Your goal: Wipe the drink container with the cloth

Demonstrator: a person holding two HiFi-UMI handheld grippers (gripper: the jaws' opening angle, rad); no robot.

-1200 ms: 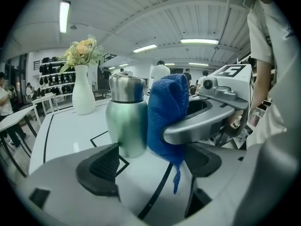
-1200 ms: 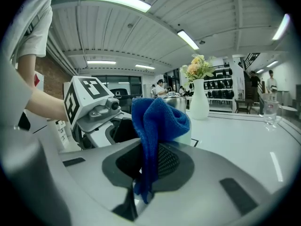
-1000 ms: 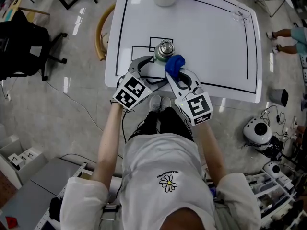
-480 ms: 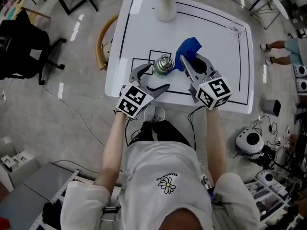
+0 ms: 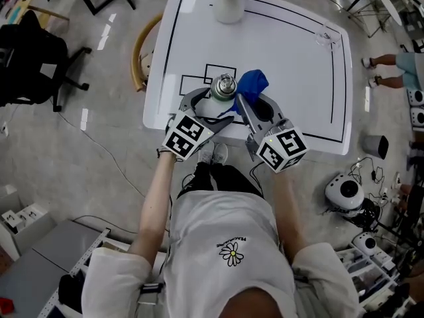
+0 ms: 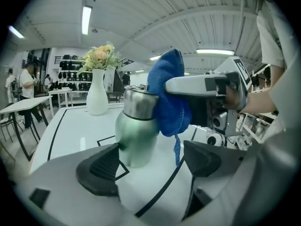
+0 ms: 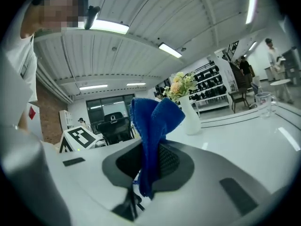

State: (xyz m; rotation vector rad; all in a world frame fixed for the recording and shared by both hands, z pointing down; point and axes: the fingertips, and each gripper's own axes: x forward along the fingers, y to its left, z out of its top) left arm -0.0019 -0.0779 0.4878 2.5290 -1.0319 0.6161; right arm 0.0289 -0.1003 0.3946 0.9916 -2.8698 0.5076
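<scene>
Near the table's (image 5: pixel 291 52) front edge, left gripper (image 6: pixel 150 166) gapes wide around the green steel bottle (image 5: pixel 223 87), bracing it. Right gripper (image 5: pixel 252 100) pinches blue cloth (image 5: pixel 253 83) against its shoulder for wiping.

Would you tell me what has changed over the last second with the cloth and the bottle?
The right gripper, shut on the blue cloth, swung away to the right half a second ago and has now come back left, setting the cloth against the right side of the green bottle. The left gripper stayed open around the bottle, which kept its place on the table.
</scene>
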